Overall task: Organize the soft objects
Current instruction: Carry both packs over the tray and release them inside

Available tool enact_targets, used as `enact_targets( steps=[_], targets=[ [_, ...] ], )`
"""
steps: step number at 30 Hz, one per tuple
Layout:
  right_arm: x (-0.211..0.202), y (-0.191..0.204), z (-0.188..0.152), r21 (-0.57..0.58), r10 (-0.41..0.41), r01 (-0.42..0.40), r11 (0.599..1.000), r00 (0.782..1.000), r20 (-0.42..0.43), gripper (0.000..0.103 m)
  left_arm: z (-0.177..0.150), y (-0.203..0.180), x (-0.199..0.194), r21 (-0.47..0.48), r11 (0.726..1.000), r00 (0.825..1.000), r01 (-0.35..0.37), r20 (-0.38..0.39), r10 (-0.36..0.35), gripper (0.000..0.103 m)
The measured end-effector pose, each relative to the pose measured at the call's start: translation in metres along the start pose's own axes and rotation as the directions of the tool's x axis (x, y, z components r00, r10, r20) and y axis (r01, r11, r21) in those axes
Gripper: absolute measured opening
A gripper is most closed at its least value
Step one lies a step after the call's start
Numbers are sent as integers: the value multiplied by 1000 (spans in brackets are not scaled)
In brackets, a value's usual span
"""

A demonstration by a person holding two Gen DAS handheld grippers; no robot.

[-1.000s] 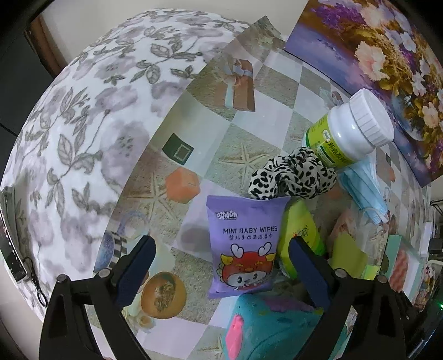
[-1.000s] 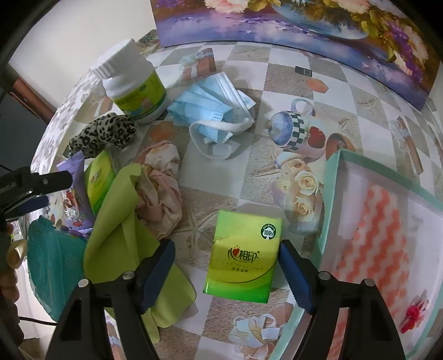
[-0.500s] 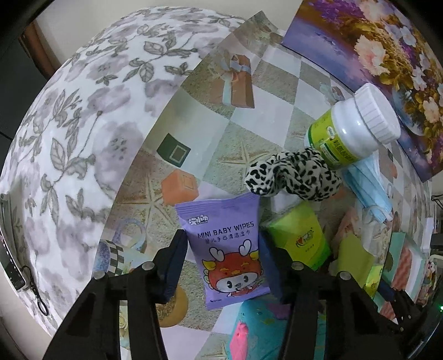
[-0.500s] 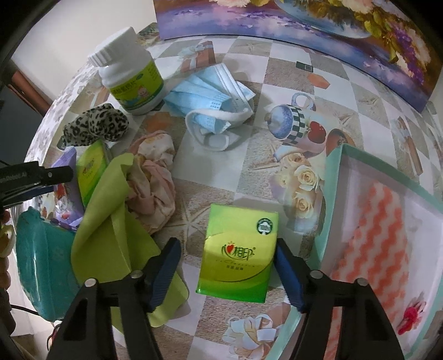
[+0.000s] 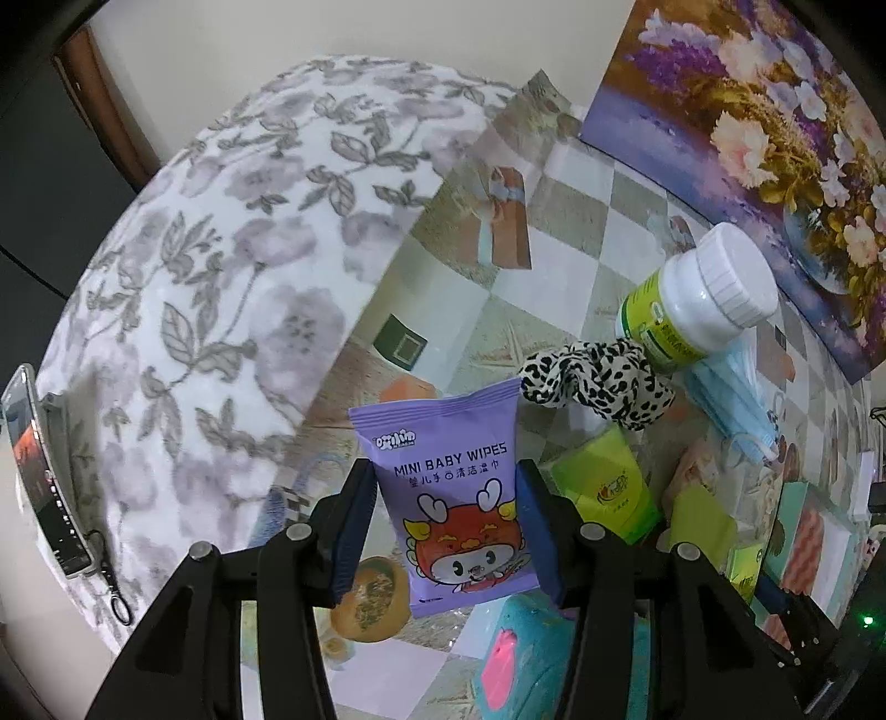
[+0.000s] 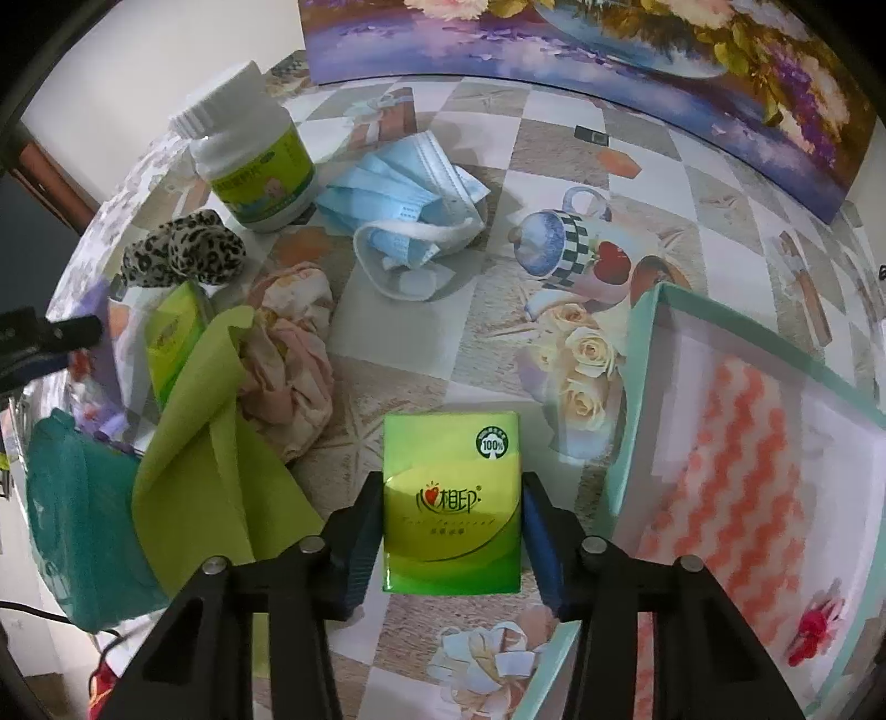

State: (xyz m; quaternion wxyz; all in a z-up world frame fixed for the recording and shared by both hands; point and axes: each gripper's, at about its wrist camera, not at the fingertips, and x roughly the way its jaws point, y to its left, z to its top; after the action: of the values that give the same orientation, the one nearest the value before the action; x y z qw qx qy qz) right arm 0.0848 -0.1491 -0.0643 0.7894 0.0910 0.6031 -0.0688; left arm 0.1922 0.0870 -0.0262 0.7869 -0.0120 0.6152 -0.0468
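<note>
Left gripper (image 5: 446,520) clamped purple wipes pack (image 5: 454,498), lifted clear of table (image 5: 554,288). Right gripper (image 6: 451,531) closing on green tissue pack (image 6: 451,498), pads at its sides, pack just left of box (image 6: 637,399). Pill bottle (image 6: 255,166) and blue masks (image 6: 410,194) beyond box's far-left corner.

Both views are evenly lit by soft indoor light, fairly bright, with a cool tinge; shadows under the things on the tabletop (image 6: 421,138) are faint and short; the glossy cloth on it gives a dull sheen; the fisheye lens bends straight edges into curves and leaves black corners around a round field; the centre is sharp, the rim softer; the pale wall (image 5: 332,39) reads slightly washed.
</note>
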Motion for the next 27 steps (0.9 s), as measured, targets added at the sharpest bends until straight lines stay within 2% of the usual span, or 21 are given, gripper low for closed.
enact_targets(
  steps=[5, 15, 20, 27],
  targets=[
    [2, 7, -6, -53, -55, 56, 997, 998, 17, 50, -1, 6, -17, -8, 1000, 1000, -21, 23, 21, 52],
    [1, 6, -7, -53, -48, 49, 997, 998, 34, 49, -4, 0, -30, -7, 999, 998, -40, 49, 40, 52],
    [-20, 1, -4, -39, -14, 16, 999, 998, 55, 49, -3, 1, -52, -24, 999, 994, -43, 100, 46, 52],
    [-74, -12, 1, 6, -7, 6, 1000, 985, 171, 49, -10, -14, -100, -12, 999, 978, -31, 208, 33, 52]
  ],
)
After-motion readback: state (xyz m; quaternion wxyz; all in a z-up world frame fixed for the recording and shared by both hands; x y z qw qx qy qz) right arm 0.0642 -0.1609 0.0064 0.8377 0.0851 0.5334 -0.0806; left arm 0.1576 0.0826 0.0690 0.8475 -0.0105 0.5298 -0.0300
